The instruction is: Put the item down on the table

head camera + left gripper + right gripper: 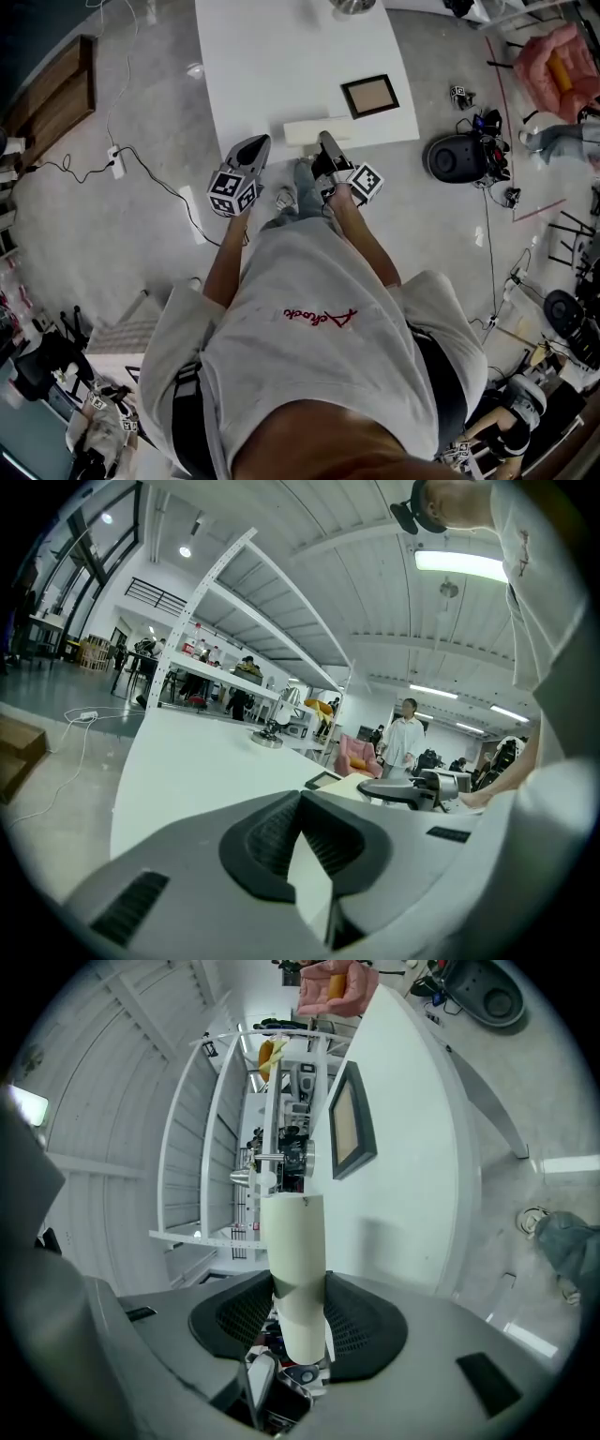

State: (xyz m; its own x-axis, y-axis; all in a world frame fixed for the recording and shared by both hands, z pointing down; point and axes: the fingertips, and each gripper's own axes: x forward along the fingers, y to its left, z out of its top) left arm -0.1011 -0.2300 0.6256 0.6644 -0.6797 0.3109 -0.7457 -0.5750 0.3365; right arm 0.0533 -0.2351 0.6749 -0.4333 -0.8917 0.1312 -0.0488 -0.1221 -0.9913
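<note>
1. Cream-coloured and long, the item [305, 131] is seen in the head view over the near edge of the white table [281, 56], pinched at one end by the right gripper [326, 145]. A dark picture frame [369, 96] lies just beyond it, apart from it. The left gripper [255, 148] is held beside the table edge with nothing carried. Whether the item is already borne by the surface cannot be told from above.
2. In the left gripper view, the jaws are pressed together at their tips with nothing between them, and bare tabletop is shown ahead. This gripper is best held clear of the placing.
3. In the right gripper view, the item [292, 1260] is clamped between both ribbed pads [361, 1321] and runs out along the tabletop, with the frame further on. For a clean set-down, the item should be lowered level until its full length is carried by the table, well inside the edge and short of the frame. Only then should the jaws be spread and the gripper drawn straight back, so that the item is neither dragged nor tipped off
</note>
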